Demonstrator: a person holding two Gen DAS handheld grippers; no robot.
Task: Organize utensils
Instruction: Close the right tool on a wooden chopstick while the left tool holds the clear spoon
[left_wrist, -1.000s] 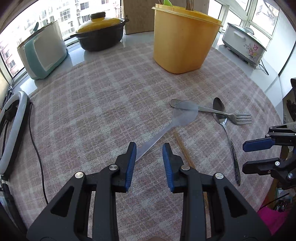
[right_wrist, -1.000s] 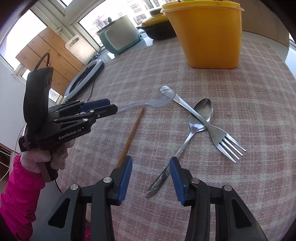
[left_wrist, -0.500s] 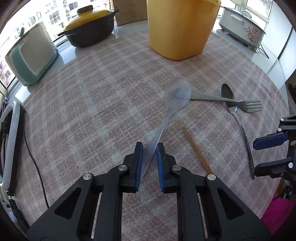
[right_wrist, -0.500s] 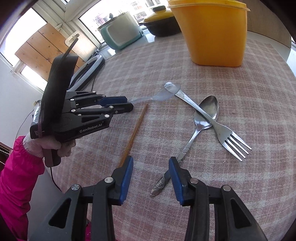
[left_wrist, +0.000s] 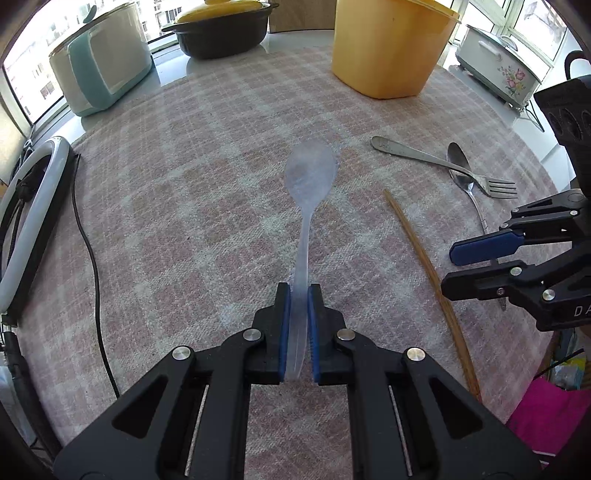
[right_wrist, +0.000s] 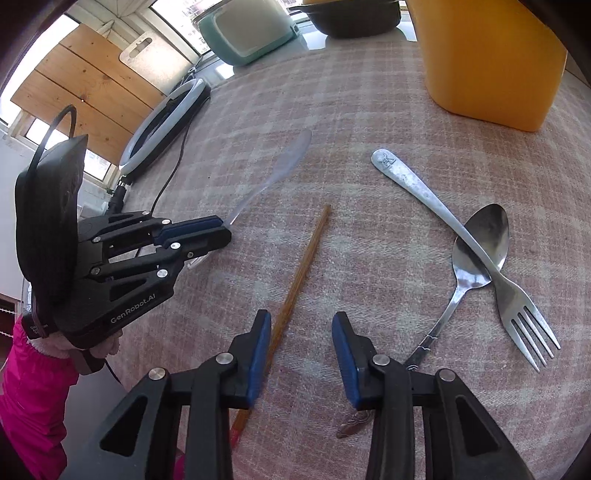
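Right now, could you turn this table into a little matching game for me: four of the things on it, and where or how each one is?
Things:
1. clear plastic spoon
2. metal fork
3. wooden chopstick
4. yellow container

States:
A. standing upright at the far side of the cloth
B. lying across the bowl of the metal spoon
C. clamped by its handle in the left gripper
D. lying flat, alone, beside the right gripper

Pairs: 1-C, 2-B, 3-D, 4-A

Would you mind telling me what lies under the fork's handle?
The metal spoon's bowl lies under the fork, which crosses it diagonally. The strip of bowl beneath the handle is hidden.
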